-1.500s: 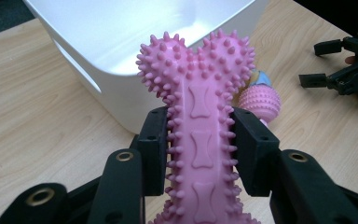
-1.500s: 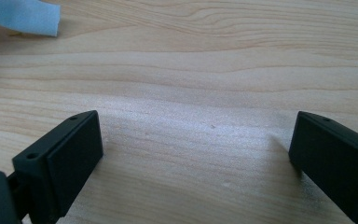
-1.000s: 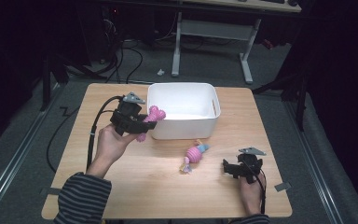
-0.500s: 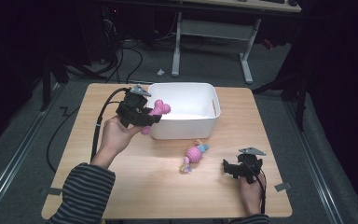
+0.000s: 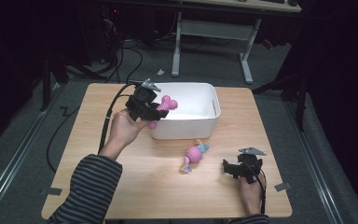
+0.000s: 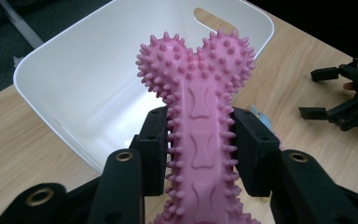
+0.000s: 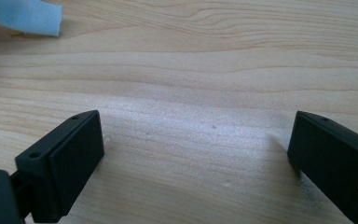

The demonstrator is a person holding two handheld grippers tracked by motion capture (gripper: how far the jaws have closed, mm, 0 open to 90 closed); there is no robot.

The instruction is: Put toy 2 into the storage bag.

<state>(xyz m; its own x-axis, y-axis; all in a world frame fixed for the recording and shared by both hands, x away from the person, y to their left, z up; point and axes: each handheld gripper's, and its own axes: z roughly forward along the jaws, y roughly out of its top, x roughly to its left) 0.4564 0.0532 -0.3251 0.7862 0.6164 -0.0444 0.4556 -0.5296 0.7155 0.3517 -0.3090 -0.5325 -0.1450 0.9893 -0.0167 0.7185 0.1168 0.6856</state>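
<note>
The left claw pinches a pink spiked bone toy across its narrow shaft, the two pads pressing on the nubbed sides, and holds it in the air at the near-left rim of the white bin, with its knobbed head leaning over the bin's bare floor. The toy looks like moulded rubber: light, somewhat springy, its soft spikes giving the pads plenty to bite on, so it is unlikely to slip, and it appears tough enough to be dropped without harm. The shaft is the sensible place to hold it, since the two lobed ends are too wide and bumpy for a flat pinch; how much it squashes under the pads is hard to judge from here. The right claw rests on the tabletop at the near right, its jaws spread and holding nothing. A small striped knitted toy lies between the bin and that claw, soft and best taken around its rounded body.
</note>
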